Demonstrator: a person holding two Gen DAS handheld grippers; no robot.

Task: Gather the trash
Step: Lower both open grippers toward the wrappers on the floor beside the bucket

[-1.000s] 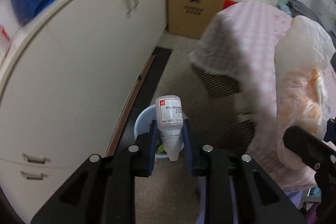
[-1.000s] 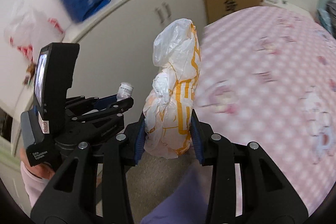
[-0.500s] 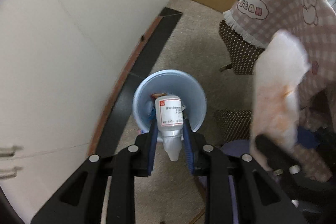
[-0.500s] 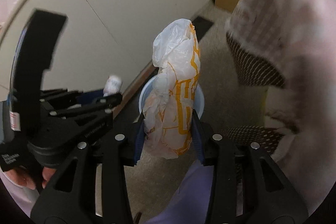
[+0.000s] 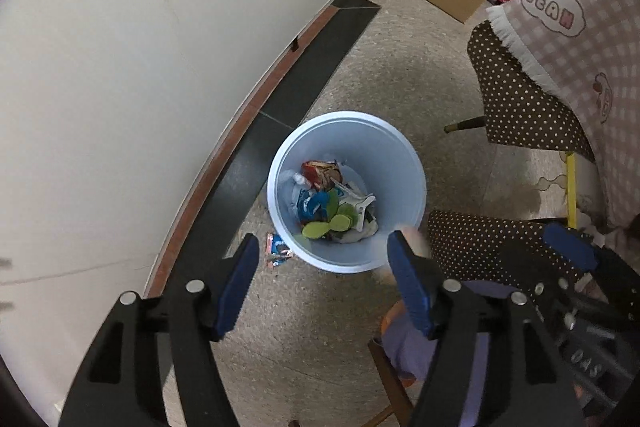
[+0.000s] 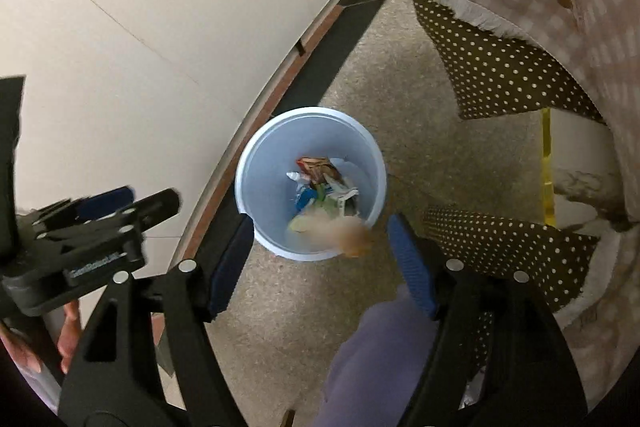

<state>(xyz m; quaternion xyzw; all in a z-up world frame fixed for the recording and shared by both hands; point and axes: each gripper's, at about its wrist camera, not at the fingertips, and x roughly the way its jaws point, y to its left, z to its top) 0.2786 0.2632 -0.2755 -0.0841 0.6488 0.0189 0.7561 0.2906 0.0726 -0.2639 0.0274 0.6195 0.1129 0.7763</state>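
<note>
Both grippers are hovering over the pale blue bin (image 5: 346, 131) on the floor beside the cabinet. The left gripper (image 5: 320, 283) and right gripper (image 6: 320, 259) are opening, jaws apart with nothing pressed between them. A blurred orange-white bag (image 6: 340, 231) is dropping at the bin's near rim; releasing nearer the bin's centre would probably be safer.

Left tool (image 5: 320, 281) and right tool (image 6: 320, 263): black frames, blue ribbed pads, silver screws; person wears lavender trousers (image 6: 376, 359).

Trash bin (image 5: 416, 187) on floor (image 5: 400, 67) between cabinet (image 5: 120, 67) at left and draped table (image 5: 580, 39) at right, wrappers (image 5: 332, 203) inside.
</note>
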